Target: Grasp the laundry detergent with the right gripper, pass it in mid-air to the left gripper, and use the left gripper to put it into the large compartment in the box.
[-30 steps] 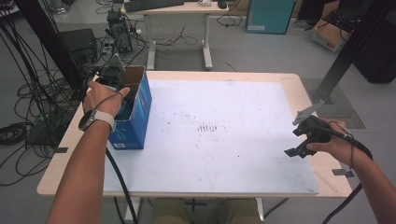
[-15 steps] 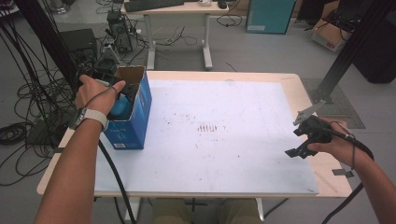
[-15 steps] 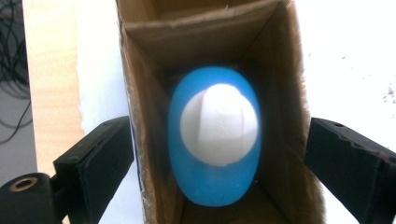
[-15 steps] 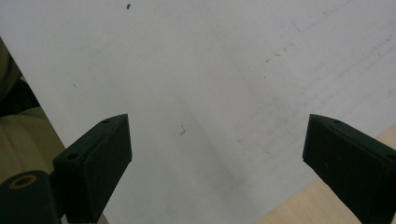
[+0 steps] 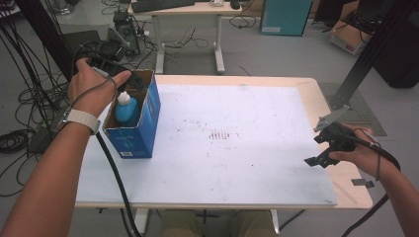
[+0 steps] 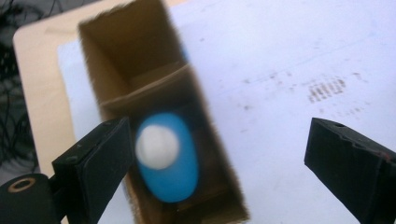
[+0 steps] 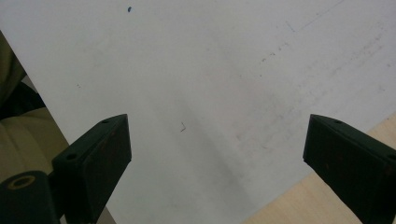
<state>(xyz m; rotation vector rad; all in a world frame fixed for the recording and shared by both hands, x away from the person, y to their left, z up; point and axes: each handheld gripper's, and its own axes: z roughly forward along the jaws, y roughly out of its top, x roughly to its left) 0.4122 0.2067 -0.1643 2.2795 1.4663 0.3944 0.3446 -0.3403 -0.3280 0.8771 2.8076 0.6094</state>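
Fingers of the left gripper (image 6: 219, 172) stand spread wide, having just been opening, with nothing pinched between them; in the left gripper view the blue bottle (image 6: 169, 161) lies below and a little toward one pad, its white cap (image 6: 157, 146) facing up at the camera. That bottle stands upright inside the open blue box (image 5: 146, 118), so its long axis runs straight up toward the fingers, and any return to it would be a plain descent from above. In the high view the left gripper (image 5: 129, 83) hangs over the far end of the box, just beyond the bottle (image 5: 126, 108). The right gripper (image 5: 321, 143) is well apart near the table's other edge, its fingers also spread over bare white mat (image 7: 187, 70). Count: one bottle, one box with a cardboard divider (image 6: 140, 88), two grippers, one table (image 5: 316, 89). The left hand is plainly the nearer.
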